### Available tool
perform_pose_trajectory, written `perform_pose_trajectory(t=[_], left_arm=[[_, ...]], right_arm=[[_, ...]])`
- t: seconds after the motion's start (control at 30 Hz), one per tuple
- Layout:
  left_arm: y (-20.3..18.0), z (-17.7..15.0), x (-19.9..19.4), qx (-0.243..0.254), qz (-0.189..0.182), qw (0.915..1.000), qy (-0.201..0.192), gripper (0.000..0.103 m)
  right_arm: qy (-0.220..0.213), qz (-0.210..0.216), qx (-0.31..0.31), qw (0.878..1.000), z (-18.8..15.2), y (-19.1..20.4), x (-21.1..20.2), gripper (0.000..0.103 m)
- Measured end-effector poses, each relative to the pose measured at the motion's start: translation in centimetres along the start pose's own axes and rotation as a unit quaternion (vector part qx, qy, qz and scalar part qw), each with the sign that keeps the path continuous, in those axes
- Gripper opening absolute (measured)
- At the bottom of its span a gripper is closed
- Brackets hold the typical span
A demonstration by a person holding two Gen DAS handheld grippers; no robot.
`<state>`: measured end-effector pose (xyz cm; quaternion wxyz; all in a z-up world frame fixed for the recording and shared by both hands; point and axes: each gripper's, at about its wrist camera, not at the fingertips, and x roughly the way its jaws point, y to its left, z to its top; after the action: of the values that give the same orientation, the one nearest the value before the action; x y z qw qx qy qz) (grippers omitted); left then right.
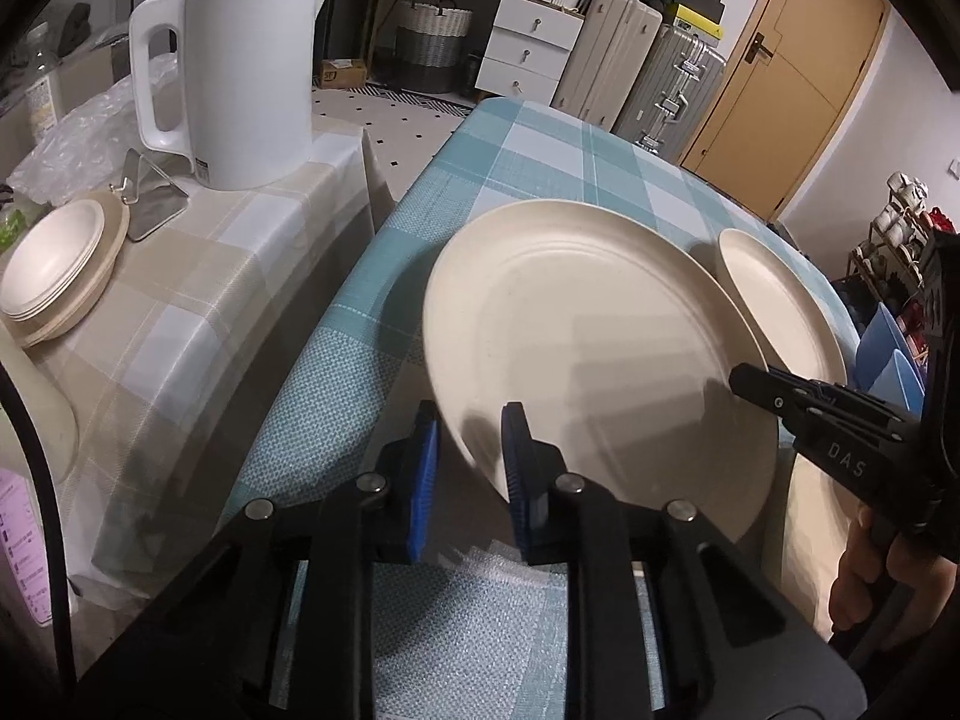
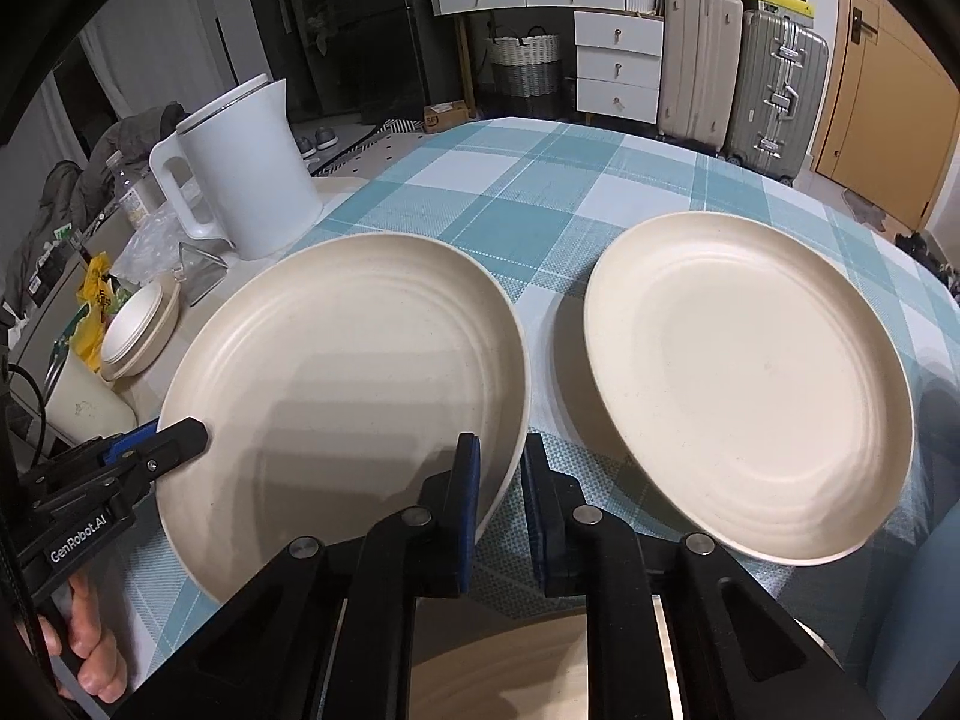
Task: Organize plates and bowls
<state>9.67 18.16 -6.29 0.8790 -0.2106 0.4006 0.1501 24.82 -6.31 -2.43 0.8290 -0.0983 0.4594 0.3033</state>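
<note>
Two cream plates lie on the teal checked table [image 2: 522,204]. The nearer plate [image 1: 588,348] [image 2: 342,396] has both grippers at its rim. My left gripper [image 1: 471,444] is open, its fingers straddling the plate's near-left rim; it also shows in the right wrist view [image 2: 180,438]. My right gripper [image 2: 501,474] is open with the plate's right rim between its fingers; it also shows in the left wrist view [image 1: 744,375]. The second plate [image 2: 744,372] [image 1: 780,306] lies to the right. A stack of cream bowls and plates [image 1: 60,264] [image 2: 138,324] sits on the beige side table.
A white electric kettle [image 1: 240,78] [image 2: 240,174] stands on the beige checked side table [image 1: 198,300] to the left, with a metal stand [image 1: 153,198] and plastic bags. Suitcases [image 2: 738,60], a white drawer unit [image 2: 618,66] and a wooden door [image 1: 780,78] are beyond the table.
</note>
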Motion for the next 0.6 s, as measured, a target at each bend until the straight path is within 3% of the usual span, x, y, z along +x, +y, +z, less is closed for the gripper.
perform_pose_trajectory(t=[0.6], left_arm=[[-3.0,0.1,-3.3,0.028,-0.017,0.9994,-0.012,0.018]], right_arm=[[-0.023,-0.014,0.017,0.999,-0.5,-0.9,-3.3,0.015]])
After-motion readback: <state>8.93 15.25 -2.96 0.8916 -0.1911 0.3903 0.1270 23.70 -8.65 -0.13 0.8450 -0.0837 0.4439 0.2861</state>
